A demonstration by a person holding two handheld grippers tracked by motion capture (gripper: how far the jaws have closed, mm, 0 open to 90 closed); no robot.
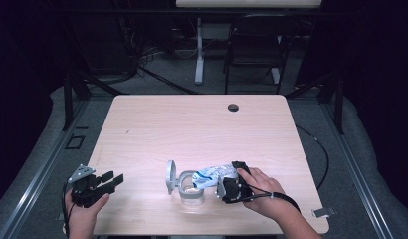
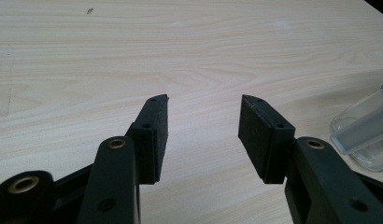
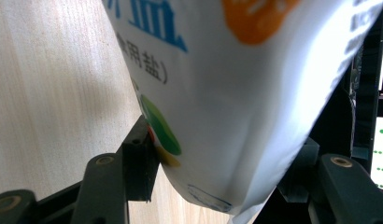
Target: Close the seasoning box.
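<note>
A: What have we got in the right gripper (image 1: 223,185)?

B: We are holding a white salt bag (image 1: 212,176), printed in blue, orange and green. In the right gripper view the bag (image 3: 236,93) sits between our two black jaws, which stand wide and press on its sides, so we have it pinched at its lower end.

A: And where does the bag lie over the table (image 1: 192,124)?

B: In the high view it is tipped on its side, running left from our right hand (image 1: 259,191), with its far end at the mouth of a clear glass jar (image 1: 191,191).

A: Where is the jar?

B: It stands near the front edge of the wooden table, about midway across. Its hinged lid (image 1: 170,177) is swung open and stands up at the jar's left side.

A: Can we see whether anything is leaving the bag?

B: No, we cannot tell from these pictures.

A: What about our left gripper (image 1: 110,180)?

B: We hold it low at the table's front left corner, well apart from the jar. Its jaws are spread with bare wood between them, and in the left gripper view the jar (image 2: 365,135) shows at the right edge, beyond our right-hand jaw.

A: Does the left gripper touch anything?

B: Nothing lies between its pads (image 2: 158,135).
</note>
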